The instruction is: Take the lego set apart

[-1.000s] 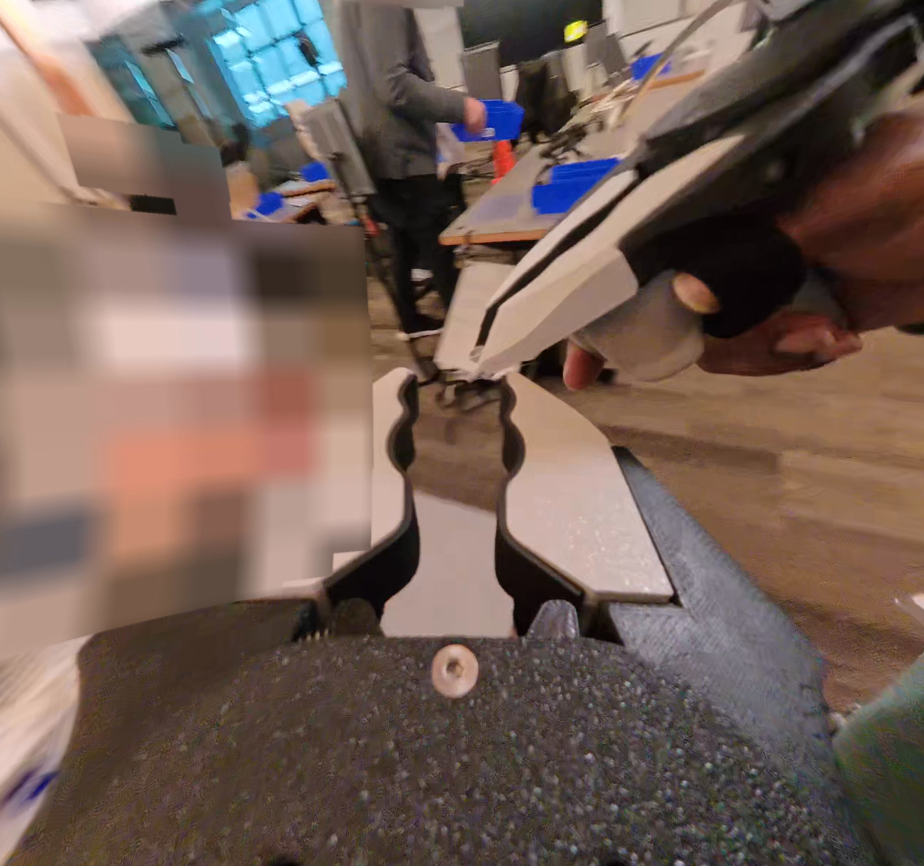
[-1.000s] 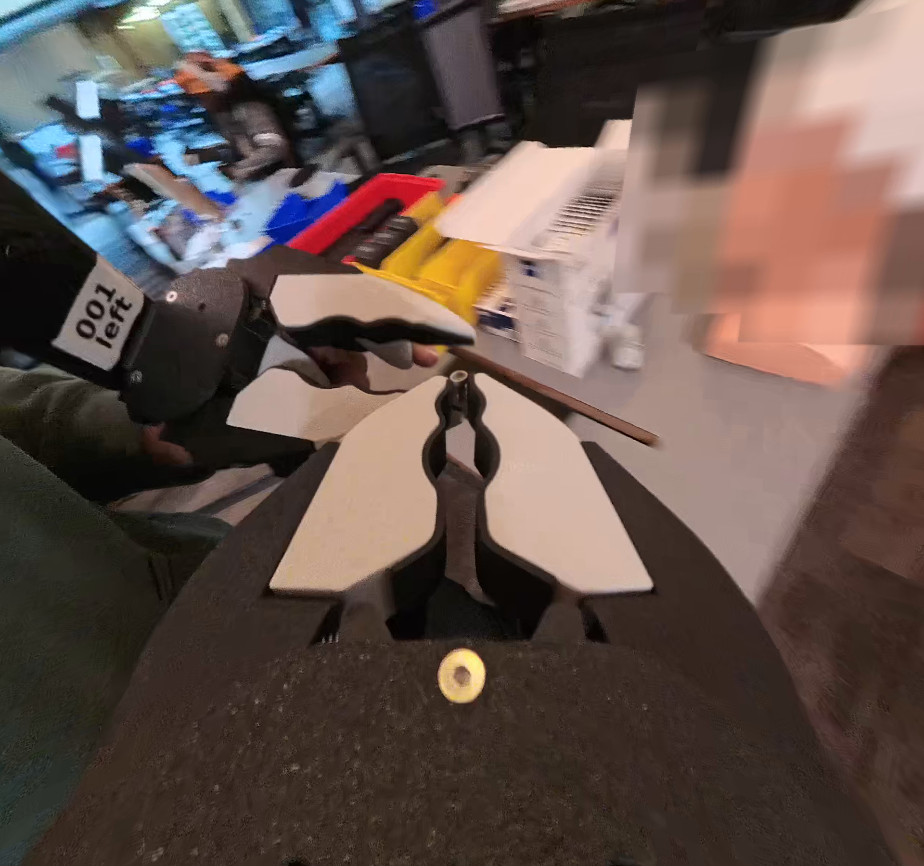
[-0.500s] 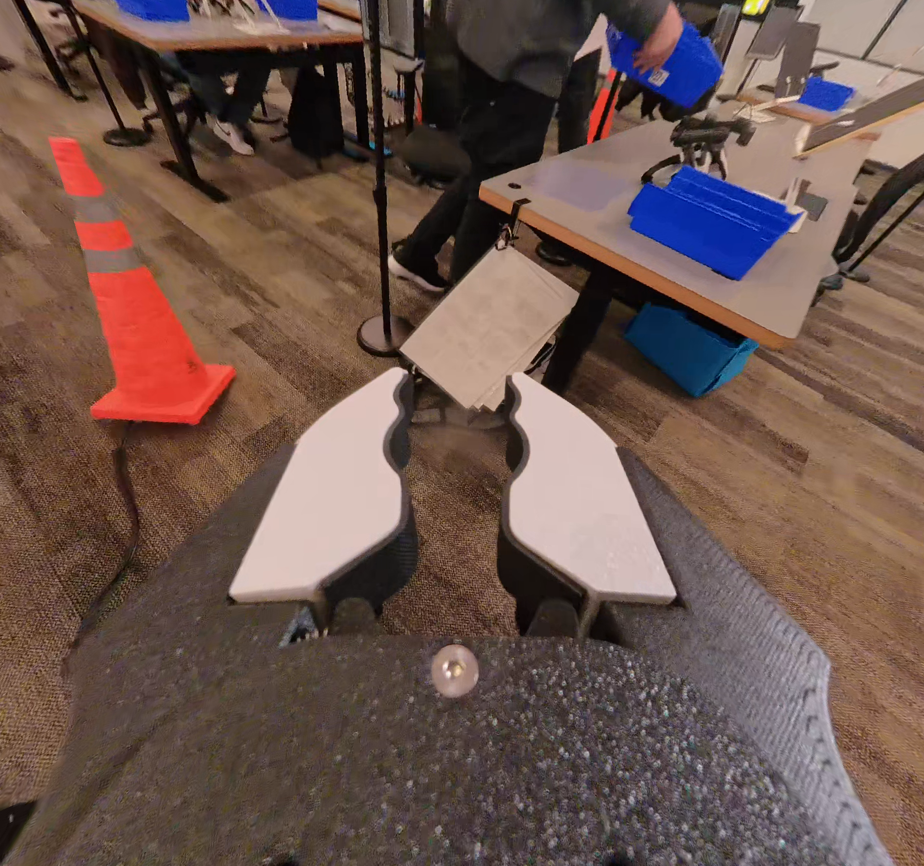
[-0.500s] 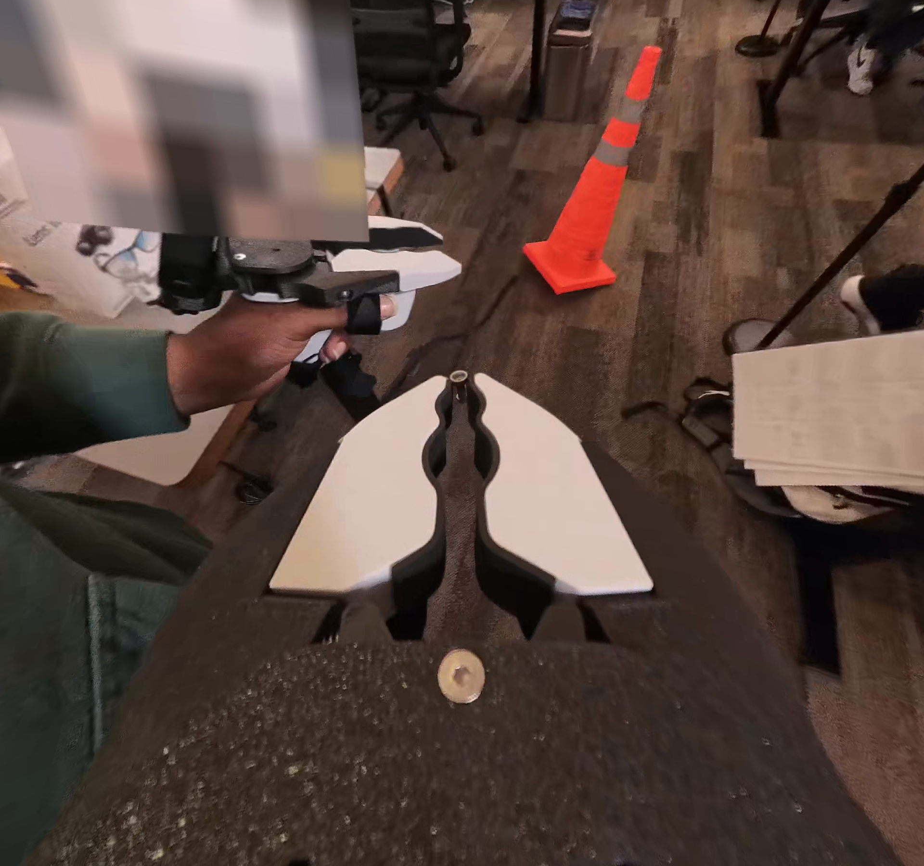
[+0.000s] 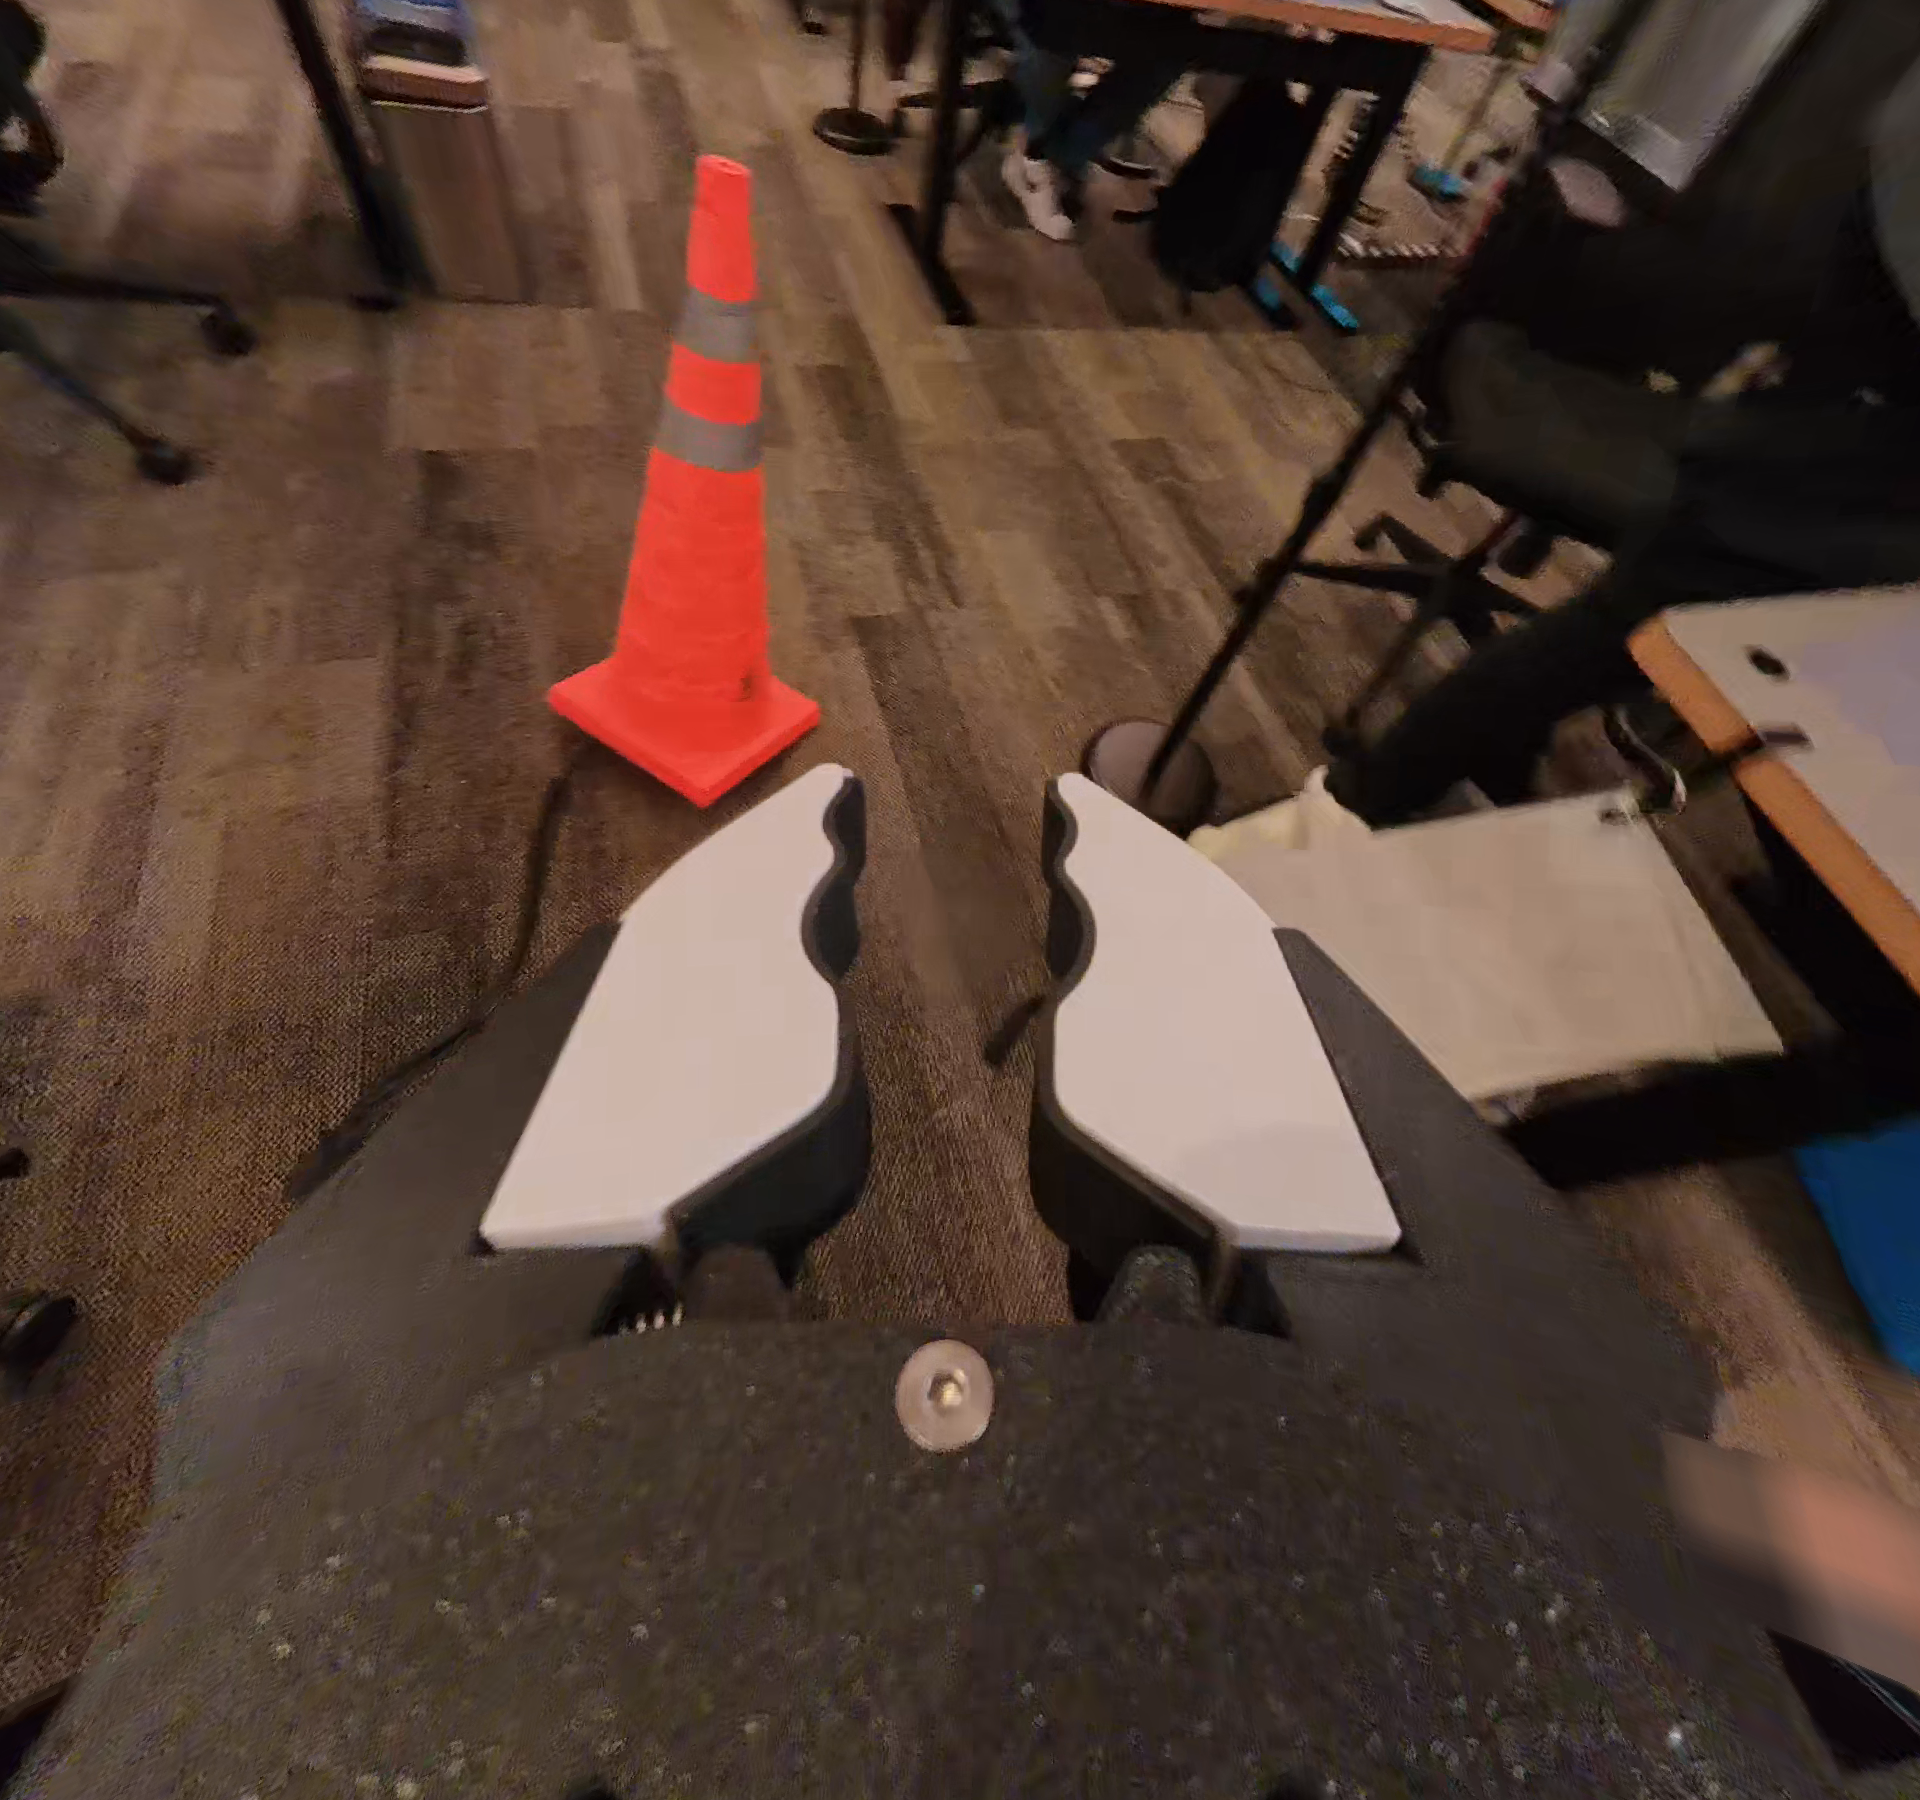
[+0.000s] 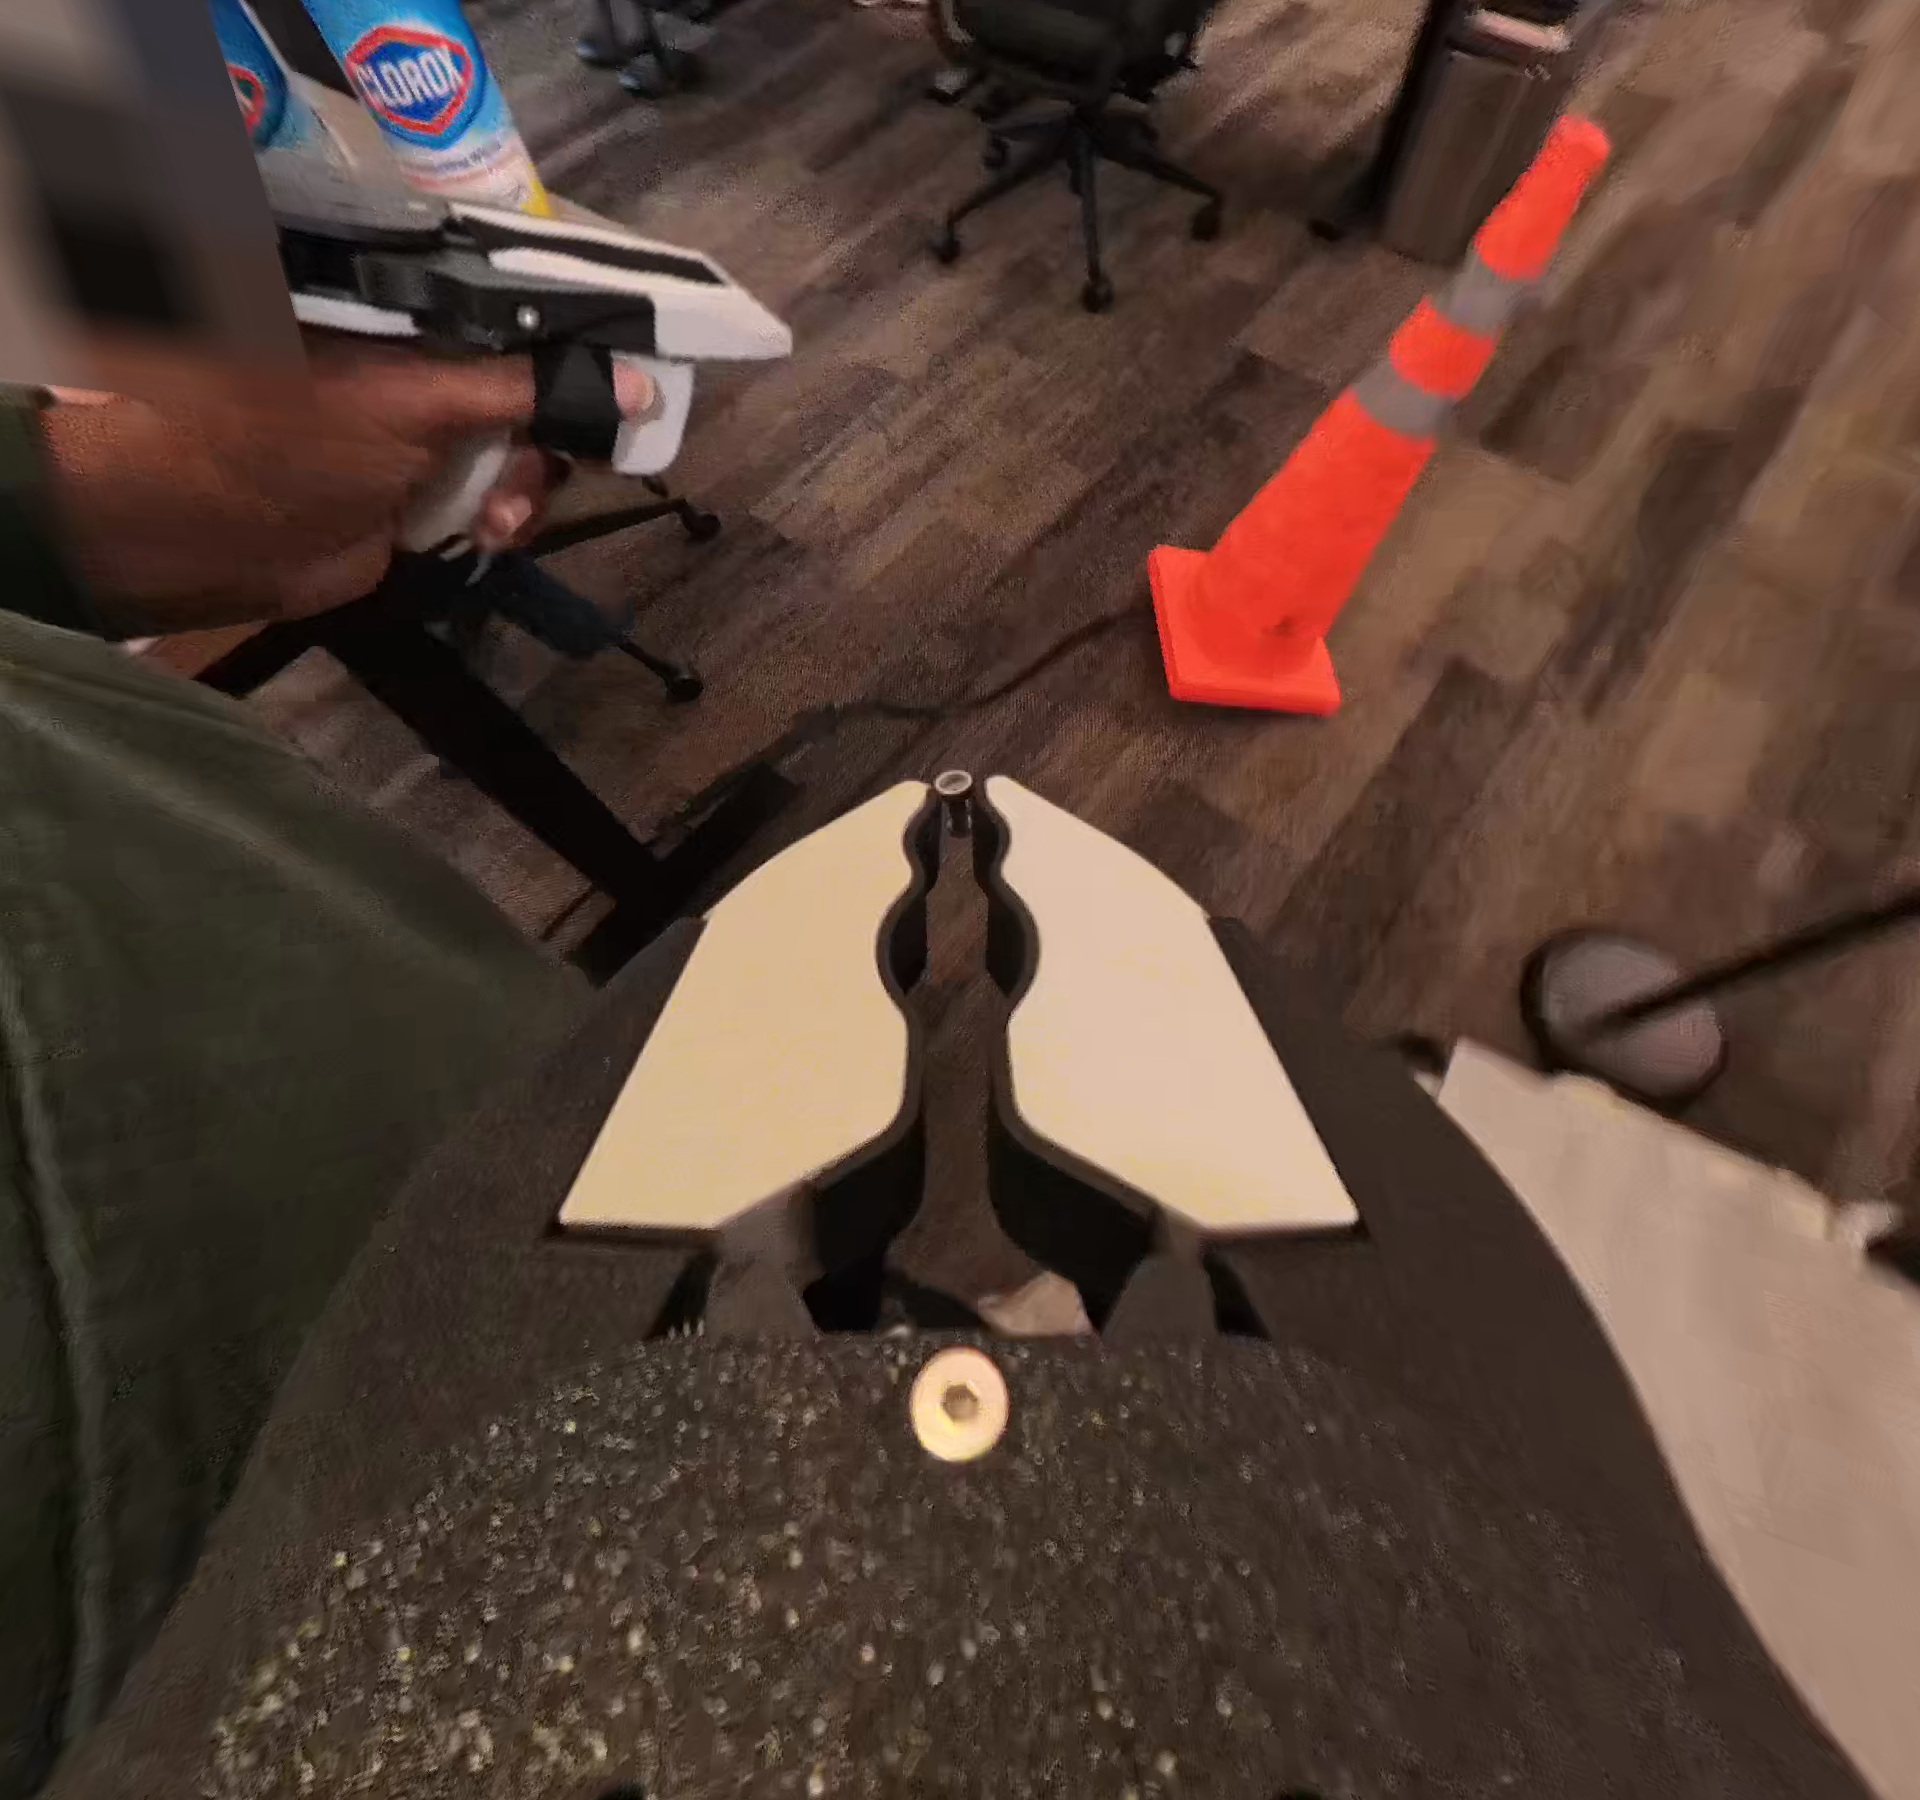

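Small dark pin (image 6: 953, 800) being pinched at right gripper (image 6: 957, 792) tips; light, stiff, slippery, easily dropped. Left gripper (image 5: 953, 794) being held apart, empty. Lego set unseen.

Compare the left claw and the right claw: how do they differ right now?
The left claw is open, a wide gap between its fingers, and empty; the right claw is shut on a small dark pin at its tips. Both have pale plates on black bodies and point at the floor near an orange cone.
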`<state>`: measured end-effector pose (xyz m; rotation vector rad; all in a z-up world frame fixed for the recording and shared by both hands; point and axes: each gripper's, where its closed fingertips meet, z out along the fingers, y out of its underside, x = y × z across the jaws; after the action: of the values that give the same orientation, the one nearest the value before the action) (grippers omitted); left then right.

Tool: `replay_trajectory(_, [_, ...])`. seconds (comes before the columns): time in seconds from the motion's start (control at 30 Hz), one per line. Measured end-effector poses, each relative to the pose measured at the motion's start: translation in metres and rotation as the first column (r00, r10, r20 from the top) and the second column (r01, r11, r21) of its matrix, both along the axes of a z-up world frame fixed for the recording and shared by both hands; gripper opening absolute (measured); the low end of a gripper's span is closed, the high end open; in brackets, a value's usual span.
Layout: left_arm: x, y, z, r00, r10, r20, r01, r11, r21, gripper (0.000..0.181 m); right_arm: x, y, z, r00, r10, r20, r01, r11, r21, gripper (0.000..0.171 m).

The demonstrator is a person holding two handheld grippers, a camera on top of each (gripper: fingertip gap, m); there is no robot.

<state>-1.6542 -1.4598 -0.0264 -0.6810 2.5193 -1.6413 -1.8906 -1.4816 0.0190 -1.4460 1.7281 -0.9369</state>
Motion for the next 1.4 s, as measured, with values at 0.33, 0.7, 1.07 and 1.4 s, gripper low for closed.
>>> replay_trajectory(0.33, [0.232, -0.038, 0.015, 0.933, 0.344, 0.103, -0.342, 0.939, -0.033, 0.037, 0.352, -0.151, 0.051, 0.774, 0.632, -0.045, -0.630, 0.760, -0.159, 0.006])
replay_trajectory(0.7, [0.626, -0.134, 0.032, 0.877, 0.472, 0.092, -0.442, 0.866, -0.232, 0.035, 0.763, -0.193, 0.042, 0.671, 0.739, -0.061, -0.742, 0.667, -0.069, 0.006])
replay_trajectory(1.07, [0.950, 0.017, 0.043, 0.587, 0.777, 0.230, -0.763, 0.625, -0.164, 0.036, 1.152, -0.138, 0.015, 0.469, 0.883, -0.005, -0.882, 0.469, -0.041, 0.006])
replay_trajectory(1.4, [1.201, 0.233, 0.048, 0.161, 0.964, 0.211, -0.979, 0.183, -0.089, 0.035, 1.547, 0.085, 0.057, 0.044, 0.997, 0.061, -0.995, 0.049, -0.085, 0.006])
